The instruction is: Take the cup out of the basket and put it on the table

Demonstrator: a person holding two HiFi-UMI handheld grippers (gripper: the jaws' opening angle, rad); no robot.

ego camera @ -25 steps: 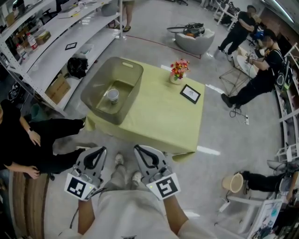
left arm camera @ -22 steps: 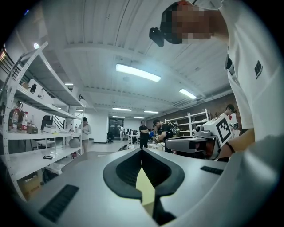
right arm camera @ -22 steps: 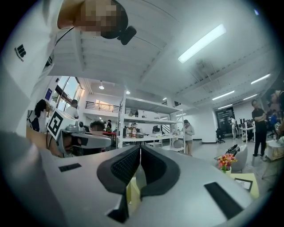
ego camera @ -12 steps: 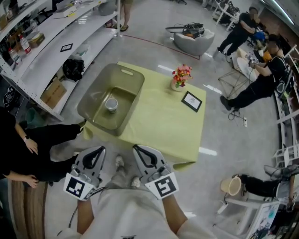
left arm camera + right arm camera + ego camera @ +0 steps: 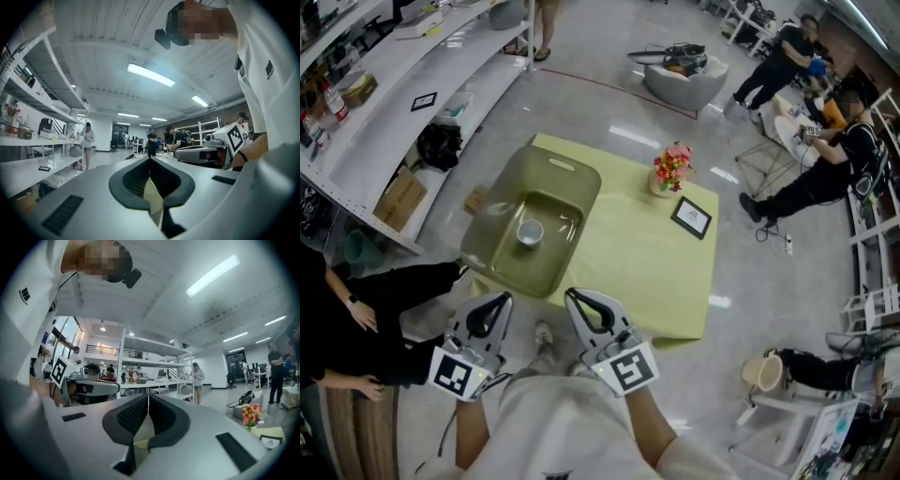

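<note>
Left gripper (image 5: 497,305) and right gripper (image 5: 577,300): jaws closed, nothing held. Cup (image 5: 530,232) stands upright, mouth up, inside basket (image 5: 592,192), ahead of both tips and between their lines. Neither gripper is clearly nearer.

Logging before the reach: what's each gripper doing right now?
Left gripper: closed, holding nothing.
Right gripper: closed, holding nothing.
</note>
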